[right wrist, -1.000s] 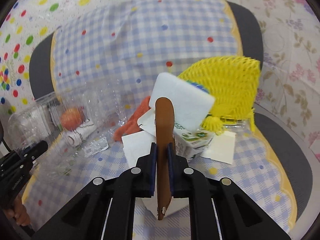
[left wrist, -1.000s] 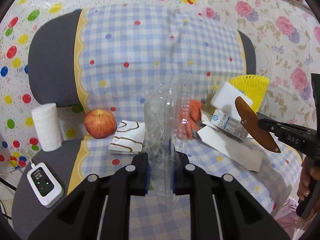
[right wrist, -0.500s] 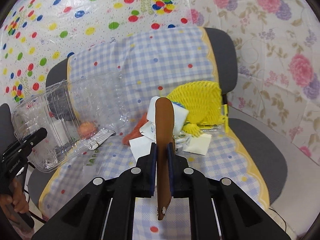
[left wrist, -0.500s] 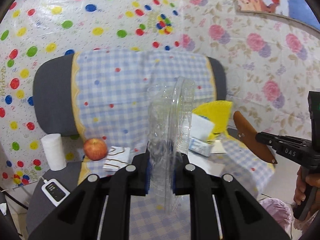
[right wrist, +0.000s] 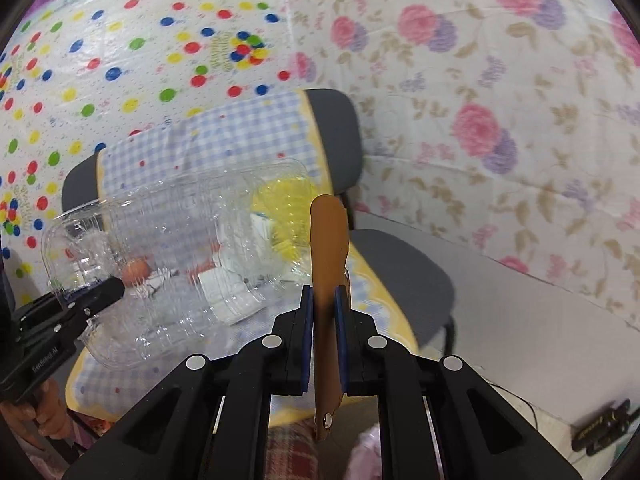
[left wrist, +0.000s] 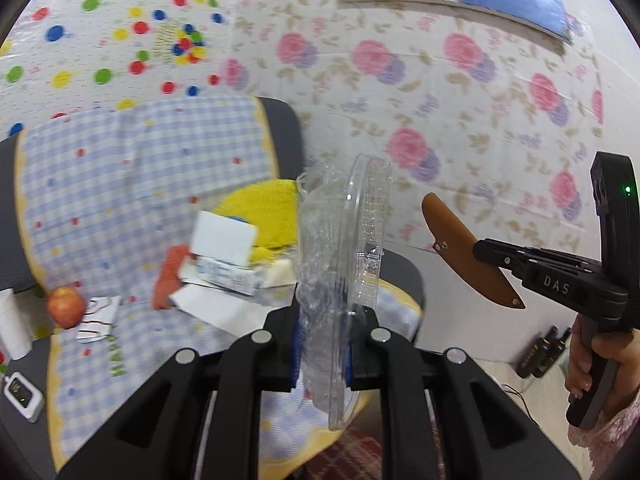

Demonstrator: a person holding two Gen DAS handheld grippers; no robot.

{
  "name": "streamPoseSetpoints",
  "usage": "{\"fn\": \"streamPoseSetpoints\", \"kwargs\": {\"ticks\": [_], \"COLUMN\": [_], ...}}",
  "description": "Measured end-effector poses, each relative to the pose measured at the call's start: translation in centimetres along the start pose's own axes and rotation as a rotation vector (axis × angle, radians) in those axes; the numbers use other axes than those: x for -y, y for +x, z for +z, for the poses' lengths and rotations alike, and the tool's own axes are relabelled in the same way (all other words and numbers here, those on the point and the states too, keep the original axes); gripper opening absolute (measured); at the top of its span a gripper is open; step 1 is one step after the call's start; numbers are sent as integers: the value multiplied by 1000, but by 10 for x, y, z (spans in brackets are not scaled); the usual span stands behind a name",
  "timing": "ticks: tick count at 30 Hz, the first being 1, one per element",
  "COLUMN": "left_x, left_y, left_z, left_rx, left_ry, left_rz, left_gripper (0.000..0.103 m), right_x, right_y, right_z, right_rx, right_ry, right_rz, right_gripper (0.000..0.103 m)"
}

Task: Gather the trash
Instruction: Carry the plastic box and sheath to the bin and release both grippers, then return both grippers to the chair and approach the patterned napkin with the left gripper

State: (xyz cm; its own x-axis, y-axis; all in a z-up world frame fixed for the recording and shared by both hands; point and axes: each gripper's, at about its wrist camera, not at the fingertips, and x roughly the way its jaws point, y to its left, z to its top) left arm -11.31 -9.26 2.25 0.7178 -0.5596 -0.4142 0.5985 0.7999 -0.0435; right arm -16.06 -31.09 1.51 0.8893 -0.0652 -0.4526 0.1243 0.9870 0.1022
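Two tongs, clear container and brown sheath clamped between.

A home room: pink-and-purple floral wallpaper at 2 o'clock, polka-dot sheet at 10, grey chair draped in blue checked cloth.

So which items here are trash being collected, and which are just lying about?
Trash:
- clear plastic container, in left gripper
- brown sheath-like piece, in right gripper
- yellow foam net, carton and papers, on the chair

Lying about:
- apple
- paper roll
- small white device
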Motion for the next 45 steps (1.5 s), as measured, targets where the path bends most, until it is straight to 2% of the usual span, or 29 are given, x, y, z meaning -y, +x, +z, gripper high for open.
{"fn": "streamPoseSetpoints", "kwargs": {"ticks": [8, 13, 21, 23, 24, 25, 26, 28, 29, 34, 40, 45], "left_x": [61, 89, 117, 119, 120, 120, 120, 121, 121, 111, 82, 50], "left_y": [34, 55, 86, 93, 98, 103, 107, 116, 118, 115, 98, 83], "left_z": [-29, -44, -54, -55, -57, -58, -58, -61, -62, -59, -49, -42], "left_rx": [-104, -178, -274, -300, -317, -330, -340, -363, -370, -350, -295, -257], "left_ry": [53, 88, 128, 123, 118, 113, 108, 96, 96, 75, 34, 0], "left_rz": [-142, -195, -228, -229, -228, -230, -234, -247, -253, -229, -140, -62], "left_gripper": [13, 13, 14, 14, 16, 28, 44, 51, 52, 55, 55, 56], "right_x": [54, 88, 115, 118, 121, 123, 125, 127, 127, 124, 109, 82], "right_y": [-32, -40, -31, -27, -24, -21, -19, -15, -13, -15, -15, -3], "right_z": [-45, -76, -100, -104, -106, -107, -109, -113, -114, -111, -96, -79], "right_rx": [-56, -121, -185, -199, -202, -210, -215, -221, -226, -215, -182, -165], "right_ry": [89, 166, 259, 279, 289, 296, 301, 305, 301, 291, 253, 173], "right_rz": [-165, -222, -222, -215, -210, -209, -209, -222, -227, -230, -206, -163], "right_gripper": [12, 12, 12, 16, 16, 18, 28, 43, 45, 45, 45, 45]}}
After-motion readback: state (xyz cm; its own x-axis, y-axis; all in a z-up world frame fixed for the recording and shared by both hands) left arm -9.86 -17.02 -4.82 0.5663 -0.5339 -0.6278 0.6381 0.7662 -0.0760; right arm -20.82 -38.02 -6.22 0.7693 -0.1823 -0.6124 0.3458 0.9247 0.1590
